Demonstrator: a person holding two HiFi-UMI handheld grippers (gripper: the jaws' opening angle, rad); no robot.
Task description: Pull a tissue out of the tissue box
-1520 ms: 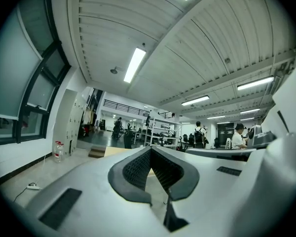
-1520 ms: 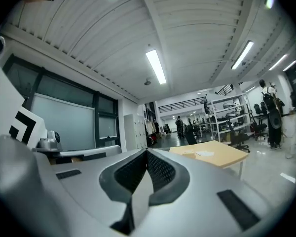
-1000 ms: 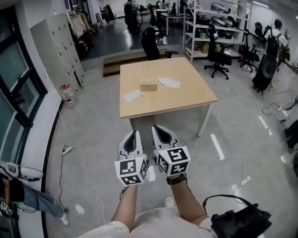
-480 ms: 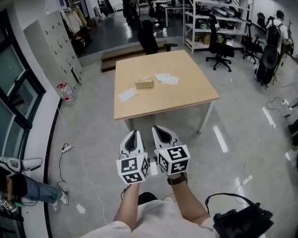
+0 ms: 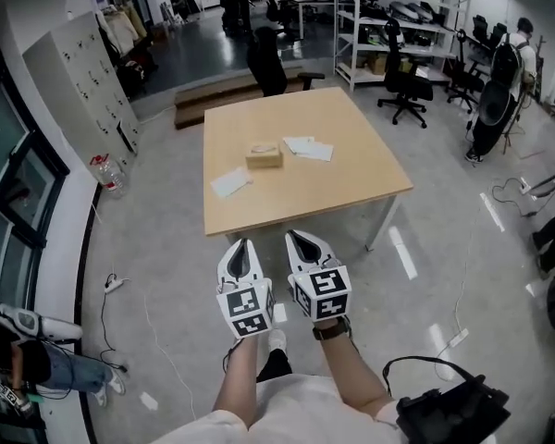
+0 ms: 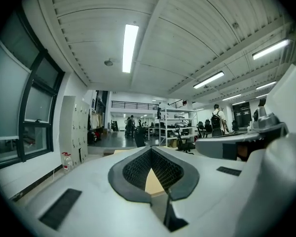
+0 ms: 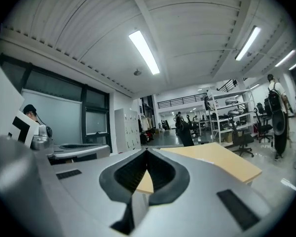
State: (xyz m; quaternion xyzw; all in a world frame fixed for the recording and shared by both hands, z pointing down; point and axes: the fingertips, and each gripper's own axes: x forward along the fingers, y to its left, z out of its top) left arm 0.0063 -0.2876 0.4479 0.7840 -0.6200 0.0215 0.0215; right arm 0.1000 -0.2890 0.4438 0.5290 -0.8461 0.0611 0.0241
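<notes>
A tan tissue box (image 5: 264, 155) sits near the middle of a light wooden table (image 5: 351, 188), far ahead of me. Loose white tissues (image 5: 309, 148) lie to its right, and one tissue (image 5: 229, 182) lies to its front left. My left gripper (image 5: 240, 244) and right gripper (image 5: 301, 237) hang side by side just short of the table's near edge, pointing level. Both are shut with nothing between the jaws. In the left gripper view only a strip of table (image 6: 153, 182) shows between the tips; in the right gripper view the tabletop (image 7: 217, 160) spreads to the right.
A black office chair (image 5: 268, 63) stands behind the table. Grey lockers (image 5: 69, 72) line the left wall, with a water bottle (image 5: 102, 169) at their foot. Metal shelves (image 5: 388, 26) and more chairs fill the back right. Cables (image 5: 120, 294) lie on the floor; a black bag (image 5: 444, 413) sits at my right.
I have walked closer to the table; it now sits larger and lower in the head view. Both grippers came forward together and stayed shut.
</notes>
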